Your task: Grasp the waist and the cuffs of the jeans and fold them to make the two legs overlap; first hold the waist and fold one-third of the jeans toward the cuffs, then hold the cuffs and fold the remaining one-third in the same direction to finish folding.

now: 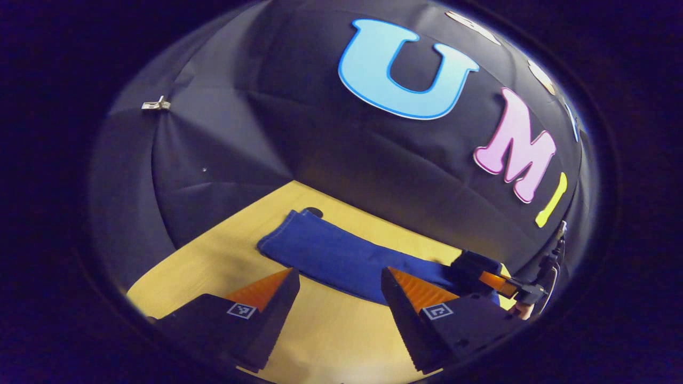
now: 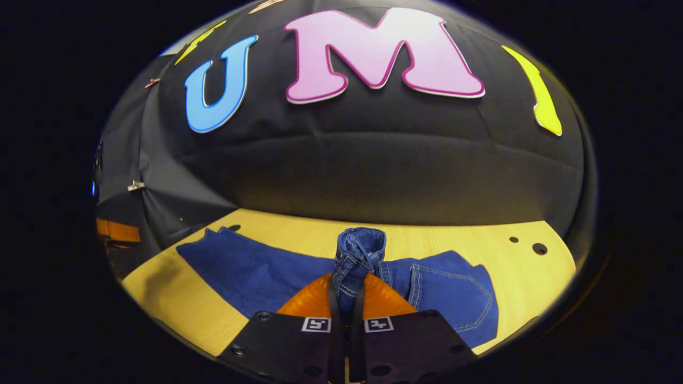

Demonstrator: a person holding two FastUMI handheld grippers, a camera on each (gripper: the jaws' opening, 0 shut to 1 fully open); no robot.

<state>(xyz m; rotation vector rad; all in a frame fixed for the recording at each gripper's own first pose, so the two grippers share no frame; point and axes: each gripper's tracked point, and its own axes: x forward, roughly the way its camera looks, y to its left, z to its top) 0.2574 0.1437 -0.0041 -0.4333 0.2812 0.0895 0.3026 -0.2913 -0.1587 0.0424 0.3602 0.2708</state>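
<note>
Blue jeans (image 1: pixel 331 250) lie flat along the yellow wooden table (image 1: pixel 213 256). My left gripper (image 1: pixel 339 285) hovers open just in front of the cuff end, with bare table between its fingers. In the right gripper view the jeans (image 2: pixel 245 269) stretch from the left to a back pocket at the right. My right gripper (image 2: pixel 347 293) is shut on the bunched waistband (image 2: pixel 360 248), which stands up above the fingertips. From the left gripper view, the right gripper (image 1: pixel 483 274) and the hand (image 1: pixel 525 309) holding it sit at the jeans' far right end.
The black cloth wall rises close behind the table (image 2: pixel 437 234). Small round holes (image 2: pixel 539 248) mark the table top at the right, and another hole (image 1: pixel 315 212) lies by the cuffs. A metal clip (image 1: pixel 156 104) is pinned to the cloth.
</note>
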